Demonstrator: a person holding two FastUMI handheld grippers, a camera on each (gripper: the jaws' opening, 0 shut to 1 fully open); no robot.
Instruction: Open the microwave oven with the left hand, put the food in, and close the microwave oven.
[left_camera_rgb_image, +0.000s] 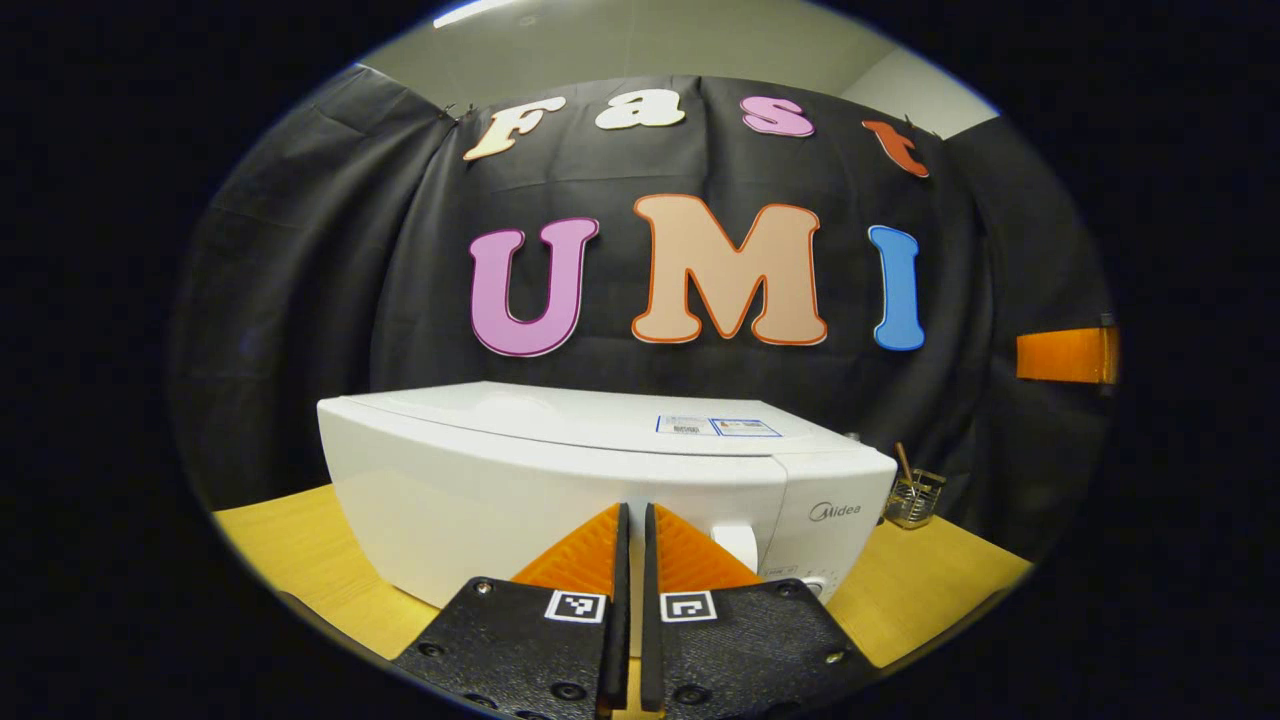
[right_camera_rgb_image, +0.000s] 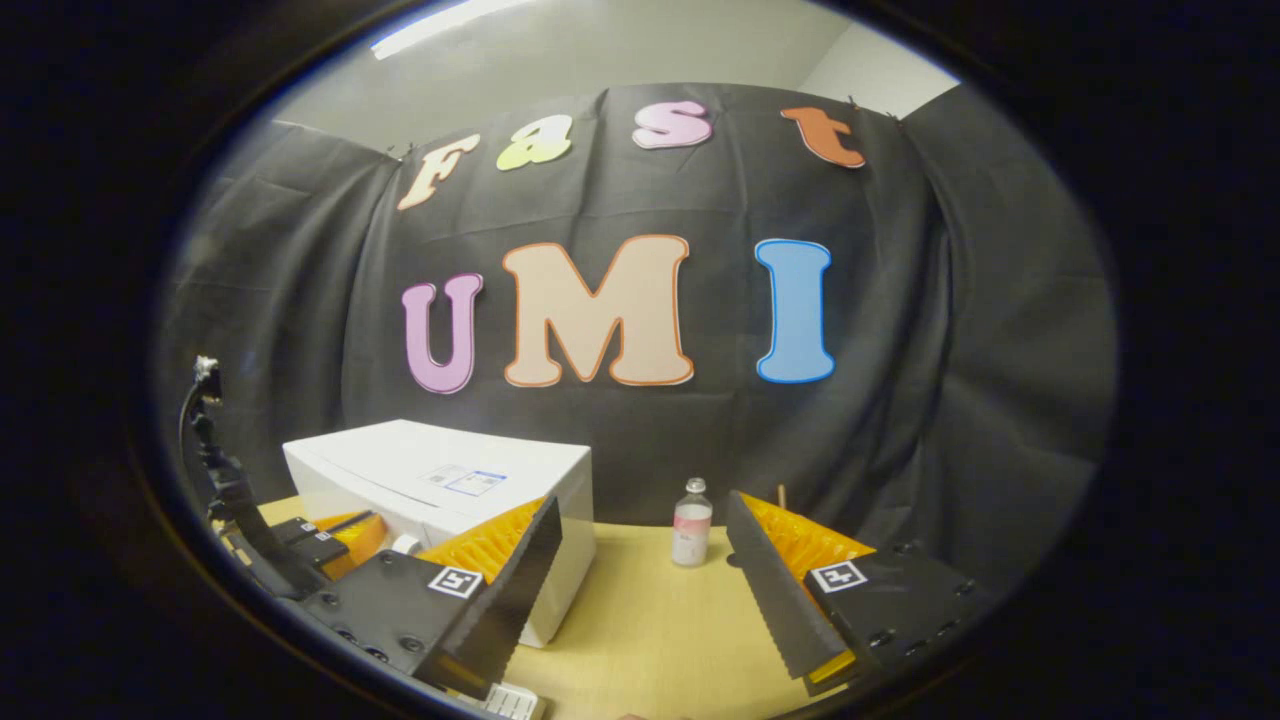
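The white microwave oven stands on the wooden table with its door closed, and its control panel is on the right. My left gripper is shut with nothing between its fingers, and its tips are close in front of the door near the panel's edge. In the right gripper view the microwave oven sits at the left, with the left gripper in front of it. My right gripper is open above the table. A small bottle with a pale label stands upright beyond its fingers, to the right of the oven.
The yellow wooden table extends in front of the oven and to its right. A small glass holder with sticks stands at the back, right of the microwave. The black cloth wall hangs close behind everything.
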